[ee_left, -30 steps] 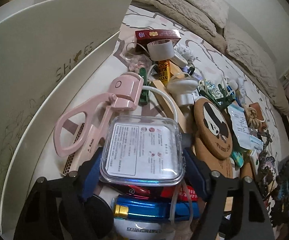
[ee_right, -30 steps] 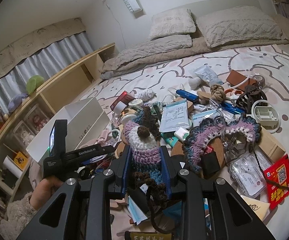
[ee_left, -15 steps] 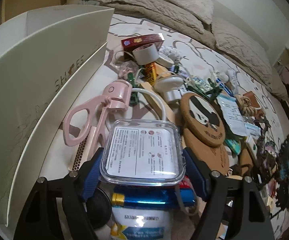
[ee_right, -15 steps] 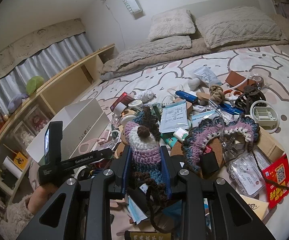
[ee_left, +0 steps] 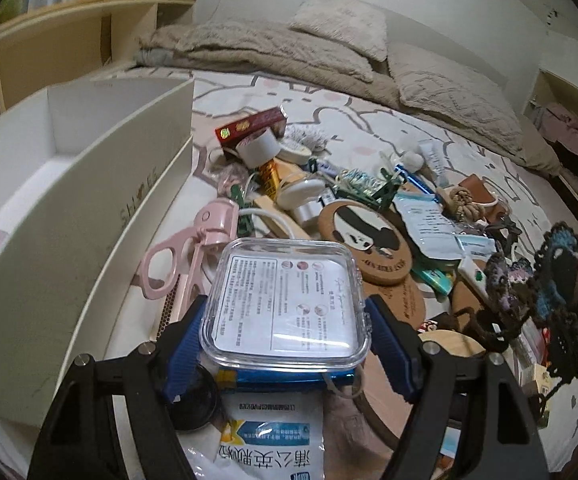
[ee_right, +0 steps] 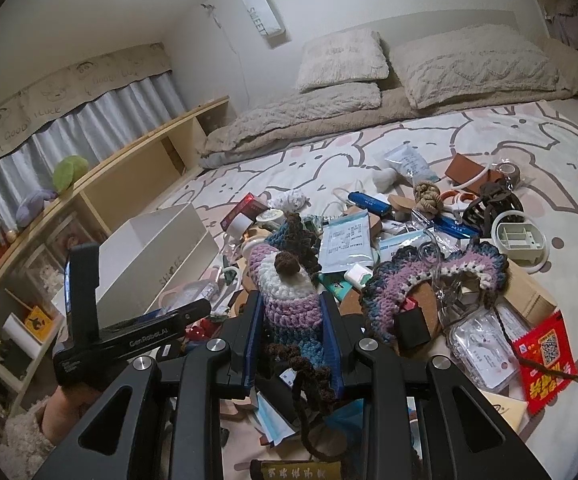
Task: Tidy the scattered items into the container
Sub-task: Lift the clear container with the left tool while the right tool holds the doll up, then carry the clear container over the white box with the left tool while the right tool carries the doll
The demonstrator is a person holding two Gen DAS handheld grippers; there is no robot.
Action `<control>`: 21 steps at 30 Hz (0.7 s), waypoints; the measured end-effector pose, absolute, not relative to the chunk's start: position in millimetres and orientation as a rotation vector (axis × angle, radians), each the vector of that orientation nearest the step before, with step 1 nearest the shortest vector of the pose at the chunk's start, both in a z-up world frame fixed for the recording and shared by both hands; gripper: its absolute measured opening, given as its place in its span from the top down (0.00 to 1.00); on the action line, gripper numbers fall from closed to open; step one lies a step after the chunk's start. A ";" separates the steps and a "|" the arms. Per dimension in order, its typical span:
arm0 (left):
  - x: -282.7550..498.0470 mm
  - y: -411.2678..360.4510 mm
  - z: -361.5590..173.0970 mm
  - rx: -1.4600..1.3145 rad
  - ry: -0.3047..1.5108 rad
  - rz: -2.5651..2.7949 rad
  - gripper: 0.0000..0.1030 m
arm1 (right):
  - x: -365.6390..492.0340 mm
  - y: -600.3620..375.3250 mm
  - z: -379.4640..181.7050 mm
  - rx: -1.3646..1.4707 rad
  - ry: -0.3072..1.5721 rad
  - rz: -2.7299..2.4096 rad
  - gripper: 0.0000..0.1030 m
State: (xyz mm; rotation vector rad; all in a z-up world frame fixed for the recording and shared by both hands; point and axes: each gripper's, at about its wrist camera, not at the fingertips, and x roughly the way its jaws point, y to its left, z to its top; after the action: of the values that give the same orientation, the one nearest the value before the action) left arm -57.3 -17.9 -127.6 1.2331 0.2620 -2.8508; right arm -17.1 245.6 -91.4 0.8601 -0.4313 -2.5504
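Two views to go through, and I take the left wrist first. My left gripper (ee_left: 287, 350) has its jaws clamped on a clear plastic case (ee_left: 285, 304) with a printed label facing up, one blue pad against each side wall; I judge it is gripped by the sides so it stays flat and clear of the clutter while going to the container. That container, a white shoe box (ee_left: 77, 216), stands open at the left on the bed (ee_left: 369, 128), just beside the pile. A pink eyelash curler (ee_left: 187, 252), a roll of tape (ee_left: 259, 150), a red carton (ee_left: 251, 126) and a round panda coaster (ee_left: 365, 242) lie scattered beyond the case. The case hides what sits under it: only the edge of a blue object and the top of a printed pouch (ee_left: 267, 444) show, and I cannot tell what the black disc by the left pad is.

From the right wrist, my right gripper (ee_right: 293, 334) has its jaws squeezed nearly together on a crocheted piece (ee_right: 287, 292) in purple, white and blue yarn, which stands up between the pads, its brown cord dangling below. Soft yarn compresses, which I take to explain the narrow grip. The left gripper's body blocks part of the shoe box, so its contents stay unseen; the person's hand is cut off at the lower left
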 end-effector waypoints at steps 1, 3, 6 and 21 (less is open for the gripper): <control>-56.5 -16.2 -126.1 1.231 0.253 -2.860 0.25 | -16.2 244.9 -89.9 0.854 -0.424 -2.553 0.72; -55.0 -15.1 -123.6 1.228 0.243 -2.874 0.25 | -14.3 243.4 -85.7 0.840 -0.403 -2.564 0.72; -51.4 -15.7 -121.2 1.224 0.253 -2.883 0.25 | -9.3 242.6 -79.4 0.812 -0.391 -2.581 0.72; -11.1 -1.8 -87.2 1.151 0.216 -3.004 0.25 | 20.7 252.6 -38.2 0.678 -0.372 -2.637 0.72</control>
State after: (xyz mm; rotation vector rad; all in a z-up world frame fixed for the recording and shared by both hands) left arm -11.1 -1.8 -87.2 1.1509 0.2157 -3.0041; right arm 20.7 252.6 -38.2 0.6781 -0.3722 -2.6374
